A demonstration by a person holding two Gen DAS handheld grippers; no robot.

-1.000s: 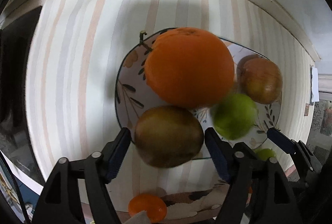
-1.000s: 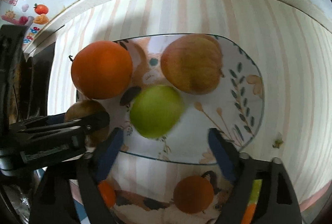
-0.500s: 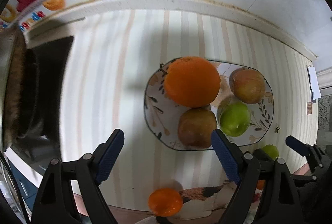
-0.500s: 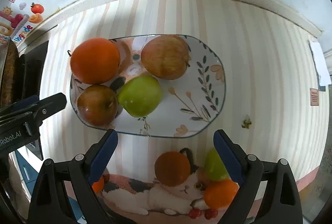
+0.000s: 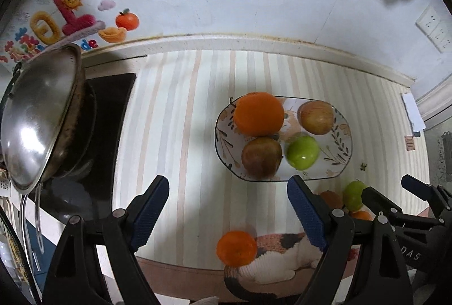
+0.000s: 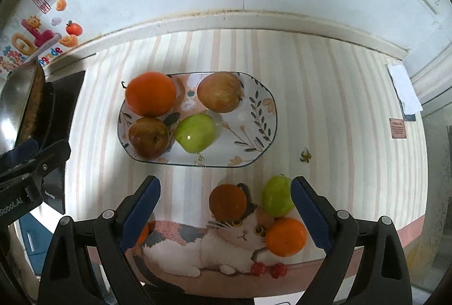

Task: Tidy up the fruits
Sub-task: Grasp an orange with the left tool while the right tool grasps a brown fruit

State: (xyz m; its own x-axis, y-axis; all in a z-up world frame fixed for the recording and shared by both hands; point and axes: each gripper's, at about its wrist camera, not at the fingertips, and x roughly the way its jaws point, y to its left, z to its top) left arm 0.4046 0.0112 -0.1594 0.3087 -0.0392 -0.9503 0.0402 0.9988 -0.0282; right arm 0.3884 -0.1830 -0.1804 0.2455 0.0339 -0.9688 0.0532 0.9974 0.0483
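Note:
A leaf-patterned plate (image 6: 262,107) (image 5: 343,132) holds a large orange (image 6: 150,94) (image 5: 258,113), a reddish apple (image 6: 220,91) (image 5: 315,117), a brown-red apple (image 6: 149,137) (image 5: 262,156) and a green apple (image 6: 195,133) (image 5: 302,152). On the striped mat in front of it lie a dark orange (image 6: 228,202), a green fruit (image 6: 277,199) (image 5: 353,195), an orange (image 6: 286,236) and a small orange (image 5: 236,248). My left gripper (image 5: 228,209) and my right gripper (image 6: 226,207) are open and empty, held back above the mat's near edge.
A steel wok (image 5: 39,118) stands on a black hob (image 5: 110,118) at the left. A tiled wall with stickers (image 5: 73,19) runs along the back. The mat's cat print (image 6: 220,245) lies at the counter's front edge. Paper (image 6: 404,87) lies at the far right.
Both grippers have pulled back and up from the plate. The brown-red apple that sat between my left fingers now lies on the plate, and the green apple has settled beside it.

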